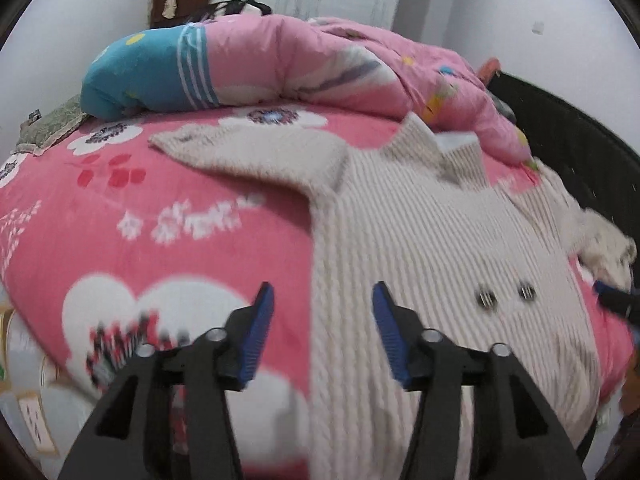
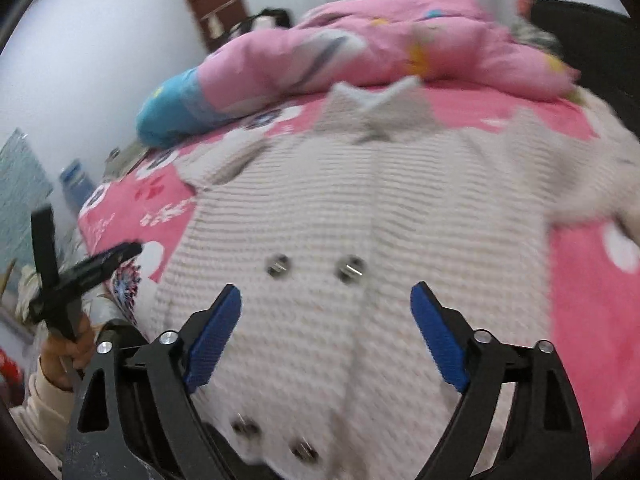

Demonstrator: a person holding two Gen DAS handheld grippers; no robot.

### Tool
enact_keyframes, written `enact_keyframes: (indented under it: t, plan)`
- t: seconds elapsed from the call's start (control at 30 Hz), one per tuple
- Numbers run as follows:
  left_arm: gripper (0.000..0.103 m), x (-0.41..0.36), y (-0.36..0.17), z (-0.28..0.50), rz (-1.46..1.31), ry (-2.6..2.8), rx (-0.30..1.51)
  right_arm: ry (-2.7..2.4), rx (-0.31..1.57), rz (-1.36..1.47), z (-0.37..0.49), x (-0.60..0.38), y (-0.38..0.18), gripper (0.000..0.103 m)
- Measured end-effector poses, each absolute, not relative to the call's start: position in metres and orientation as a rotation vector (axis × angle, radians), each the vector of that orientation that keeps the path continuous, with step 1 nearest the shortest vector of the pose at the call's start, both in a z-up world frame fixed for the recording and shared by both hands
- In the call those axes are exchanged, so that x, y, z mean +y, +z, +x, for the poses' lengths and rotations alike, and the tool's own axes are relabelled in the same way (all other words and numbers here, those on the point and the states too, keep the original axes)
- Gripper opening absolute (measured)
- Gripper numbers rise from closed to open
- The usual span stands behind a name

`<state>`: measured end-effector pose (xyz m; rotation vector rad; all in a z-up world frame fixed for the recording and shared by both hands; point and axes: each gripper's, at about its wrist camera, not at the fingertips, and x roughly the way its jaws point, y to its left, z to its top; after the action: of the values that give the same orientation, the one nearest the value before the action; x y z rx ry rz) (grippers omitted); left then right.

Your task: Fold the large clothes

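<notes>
A cream knitted cardigan [image 1: 420, 232] with metal buttons [image 1: 486, 300] lies spread flat on a pink flowered bed sheet [image 1: 140, 208], its left sleeve stretched out to the left. My left gripper [image 1: 323, 292] is open and empty, hovering over the cardigan's left edge. In the right wrist view the cardigan [image 2: 360, 208] fills the middle, with buttons [image 2: 350, 268] ahead. My right gripper [image 2: 326, 296] is open and empty above the cardigan's lower front. The left gripper [image 2: 100, 264] shows at the left, held in a hand.
A rolled pink and blue quilt [image 1: 280, 68] lies across the far side of the bed. A dark headboard [image 1: 572, 140] is on the right. A brown door [image 2: 216, 0] and white walls stand behind. The bed edge drops off at the left.
</notes>
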<state>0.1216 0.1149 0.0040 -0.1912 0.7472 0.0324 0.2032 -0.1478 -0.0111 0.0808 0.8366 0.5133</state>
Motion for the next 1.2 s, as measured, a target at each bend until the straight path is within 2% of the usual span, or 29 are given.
enact_keyframes:
  t: [0.1, 0.17, 0.43, 0.53, 0.6, 0.7, 0.77, 0.87, 0.93, 1.1, 1.2]
  plan:
    - [0.069, 0.143, 0.01, 0.158, -0.228, 0.065, 0.737, 0.56, 0.878, 0.073, 0.237, -0.116, -0.022, 0.087]
    - [0.074, 0.169, 0.009, 0.187, -0.276, 0.095, 0.75, 0.556, 0.889, 0.047, 0.259, -0.096, -0.028, 0.087]
    - [0.074, 0.295, -0.02, 0.301, -0.544, 0.304, 0.798, 0.613, 0.912, 0.029, 0.31, -0.043, -0.059, 0.087]
    - [0.072, 0.329, -0.031, 0.34, -0.578, 0.377, 0.812, 0.642, 0.903, 0.019, 0.313, -0.035, -0.067, 0.083]
    - [0.068, 0.346, -0.036, 0.359, -0.587, 0.407, 0.819, 0.656, 0.898, 0.003, 0.314, -0.031, -0.072, 0.081]
    - [0.053, 0.363, -0.05, 0.384, -0.59, 0.444, 0.857, 0.671, 0.898, -0.004, 0.315, -0.027, -0.078, 0.08]
    - [0.037, 0.367, -0.061, 0.395, -0.54, 0.48, 0.891, 0.68, 0.9, 0.009, 0.314, -0.031, -0.08, 0.08]
    - [0.025, 0.368, -0.065, 0.398, -0.487, 0.507, 0.885, 0.693, 0.905, 0.034, 0.316, -0.034, -0.082, 0.08]
    - [0.014, 0.363, -0.061, 0.398, -0.449, 0.514, 0.877, 0.701, 0.906, 0.051, 0.315, -0.036, -0.082, 0.08]
    - [0.01, 0.333, -0.015, 0.388, -0.304, 0.504, 0.796, 0.687, 0.915, 0.086, 0.317, -0.045, -0.076, 0.071]
    - [0.01, 0.278, 0.042, 0.37, -0.173, 0.411, 0.7, 0.661, 0.907, 0.121, 0.313, -0.058, -0.064, 0.068]
